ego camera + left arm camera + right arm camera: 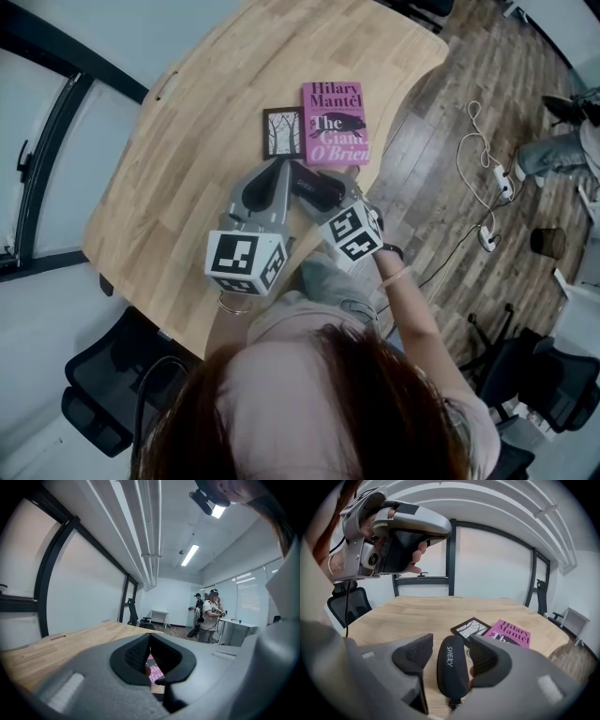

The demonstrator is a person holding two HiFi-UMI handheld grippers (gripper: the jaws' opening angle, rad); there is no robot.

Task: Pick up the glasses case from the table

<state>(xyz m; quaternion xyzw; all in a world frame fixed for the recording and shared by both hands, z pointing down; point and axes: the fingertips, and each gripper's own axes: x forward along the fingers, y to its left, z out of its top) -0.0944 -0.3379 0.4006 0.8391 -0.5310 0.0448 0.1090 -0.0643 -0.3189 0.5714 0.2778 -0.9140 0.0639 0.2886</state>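
The glasses case (314,185) is a black oval pouch with white lettering, lying on the wooden table (178,178) near its front edge. In the right gripper view the case (451,665) sits lengthwise between the pads of my right gripper (450,644), which is open: a gap shows at the left pad, while the right pad is close against the case. In the head view my right gripper (328,195) covers part of the case. My left gripper (279,167) hovers just left of it, tips together and empty (149,637).
A pink book (335,123) and a small black-framed picture (283,132) lie just beyond the case. The table's curved edge runs on the right, with cables and power strips (492,187) on the wood floor. Black office chairs (103,394) stand near me. People stand far back (211,616).
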